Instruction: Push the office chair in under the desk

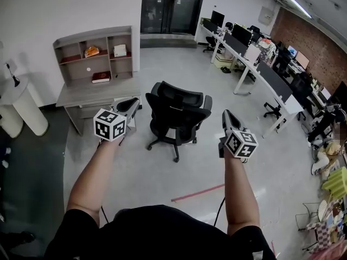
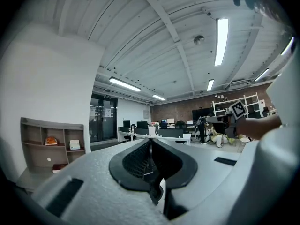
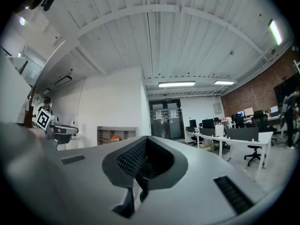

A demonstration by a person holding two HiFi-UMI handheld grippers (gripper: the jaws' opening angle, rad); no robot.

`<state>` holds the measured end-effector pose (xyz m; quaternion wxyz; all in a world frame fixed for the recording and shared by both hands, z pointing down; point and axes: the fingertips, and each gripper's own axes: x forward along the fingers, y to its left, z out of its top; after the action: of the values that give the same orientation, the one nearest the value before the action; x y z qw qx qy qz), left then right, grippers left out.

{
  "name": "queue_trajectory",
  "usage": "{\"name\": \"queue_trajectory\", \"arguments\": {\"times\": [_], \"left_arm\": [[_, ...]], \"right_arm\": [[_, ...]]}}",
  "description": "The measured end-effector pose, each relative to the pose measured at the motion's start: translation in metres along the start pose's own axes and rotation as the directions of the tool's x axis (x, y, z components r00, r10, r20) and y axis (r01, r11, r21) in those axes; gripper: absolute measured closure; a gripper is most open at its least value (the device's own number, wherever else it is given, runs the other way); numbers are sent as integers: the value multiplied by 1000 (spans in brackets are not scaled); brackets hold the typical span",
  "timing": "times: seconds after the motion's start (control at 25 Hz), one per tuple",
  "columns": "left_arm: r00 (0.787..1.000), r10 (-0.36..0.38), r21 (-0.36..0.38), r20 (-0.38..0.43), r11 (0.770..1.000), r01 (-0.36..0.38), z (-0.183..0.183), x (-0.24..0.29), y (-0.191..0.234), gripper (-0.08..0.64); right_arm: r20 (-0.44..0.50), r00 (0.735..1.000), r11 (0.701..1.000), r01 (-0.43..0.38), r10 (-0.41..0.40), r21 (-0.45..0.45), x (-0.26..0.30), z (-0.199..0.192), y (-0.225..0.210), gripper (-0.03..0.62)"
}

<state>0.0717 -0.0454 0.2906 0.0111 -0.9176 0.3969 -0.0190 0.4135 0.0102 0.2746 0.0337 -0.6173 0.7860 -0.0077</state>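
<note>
Two tongs, one per hand, both held level out front: left tongs [image 1: 134, 103] and right tongs [image 1: 226, 114]. Each pair is pressed together with nothing pinched, as each one's own view shows. One black chair [image 1: 179, 112] stands on the open floor [image 1: 141, 172] between and beyond the two tongs, touching neither. Its back faces the person and its star base is on the floor. One grey worktop [image 1: 81, 95] is at the wall to the chair's left. The chair stands clear of it, not tucked under. One hutch [image 1: 95, 42] sits on the worktop and holds three items: one orange thing [image 1: 91, 51], one white box [image 1: 120, 50] and one red book [image 1: 101, 77]. One red tape strip [image 1: 198, 193] lies on the floor nearer the person.
</note>
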Motion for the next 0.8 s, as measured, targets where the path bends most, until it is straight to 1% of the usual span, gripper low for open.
{"name": "queue_trajectory", "arguments": {"times": [0.16, 0.36, 0.52, 0.64, 0.8], "left_arm": [[1000, 8, -7, -18, 1000, -8, -7, 16, -2, 531], [1000, 12, -12, -27, 1000, -12, -13, 32, 15, 531], [1000, 1, -30, -30, 1000, -2, -27, 54, 41, 531], [999, -22, -38, -36, 999, 21, -37, 81, 61, 531], [996, -65, -17, -55, 998, 64, -48, 129, 94, 531]], "right_arm": [[-3, 1000, 1000, -8, 8, 10, 7, -2, -16, 583], [-19, 1000, 1000, -6, 7, 19, 26, -9, -22, 583], [-34, 999, 1000, -1, 1, 7, 52, -17, -24, 583], [-41, 999, 1000, 17, -17, -3, 76, -22, -30, 583], [-56, 997, 998, 57, -58, -2, 120, -32, -44, 583]]}}
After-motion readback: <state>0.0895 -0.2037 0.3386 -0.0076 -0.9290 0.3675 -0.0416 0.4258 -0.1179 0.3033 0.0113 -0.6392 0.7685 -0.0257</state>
